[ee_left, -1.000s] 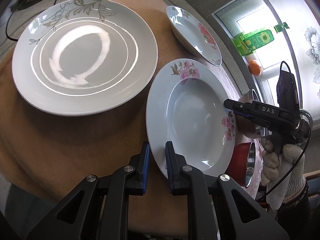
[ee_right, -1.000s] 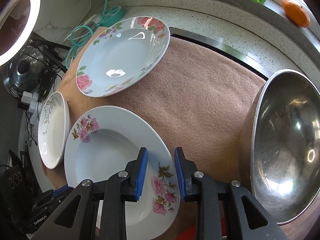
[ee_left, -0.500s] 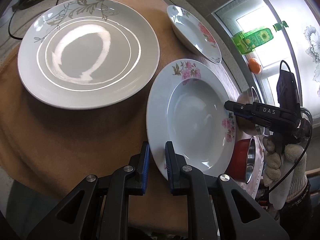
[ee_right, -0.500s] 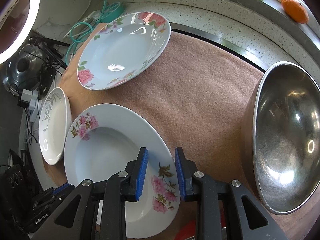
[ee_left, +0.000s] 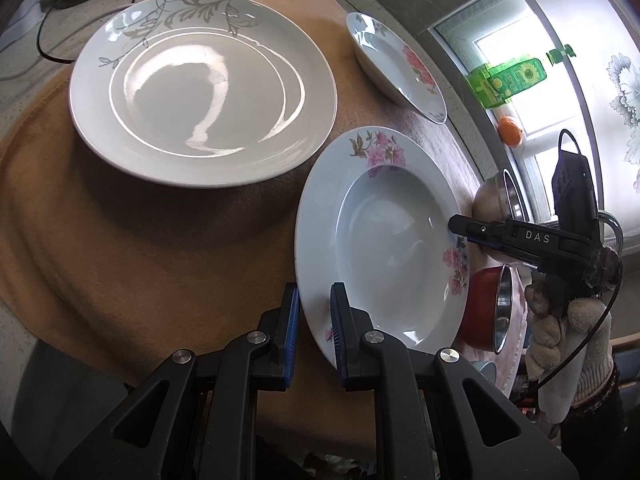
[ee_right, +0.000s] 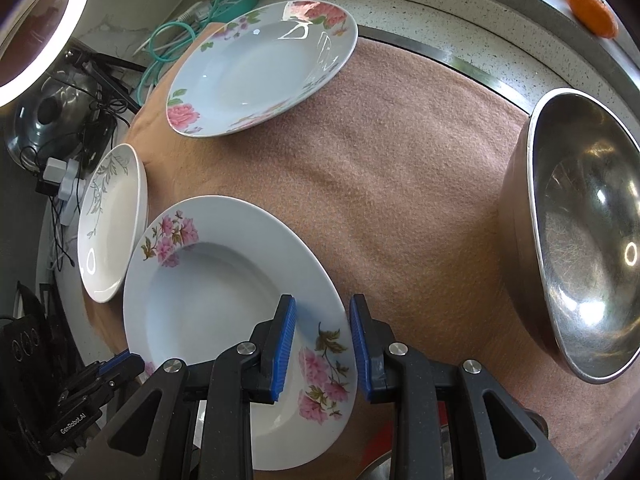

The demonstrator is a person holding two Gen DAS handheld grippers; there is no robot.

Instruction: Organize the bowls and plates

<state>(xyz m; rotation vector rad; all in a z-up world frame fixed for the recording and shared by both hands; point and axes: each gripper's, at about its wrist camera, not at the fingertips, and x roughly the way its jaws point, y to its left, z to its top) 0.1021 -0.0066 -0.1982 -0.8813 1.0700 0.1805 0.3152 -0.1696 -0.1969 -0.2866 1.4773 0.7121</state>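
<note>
My right gripper (ee_right: 322,344) has opened wider around the soup plate (ee_right: 224,300) rim; the left gripper (ee_left: 313,330) stays narrow, straddling its opposite edge. Plate rests on the cloth (ee_right: 400,184), unlifted.

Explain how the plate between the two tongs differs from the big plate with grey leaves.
The pink-flower plate has a deep well and pink blossoms on its wide rim; the grey-leaf plate is shallower and carries a grey leaf spray. The pink-flower plate has the left tongs and right tongs straddling opposite sides of its rim; nothing touches the grey-leaf plate. The grey-leaf plate looks wider. Both are round, glossy, empty, over the brown cloth.
</note>
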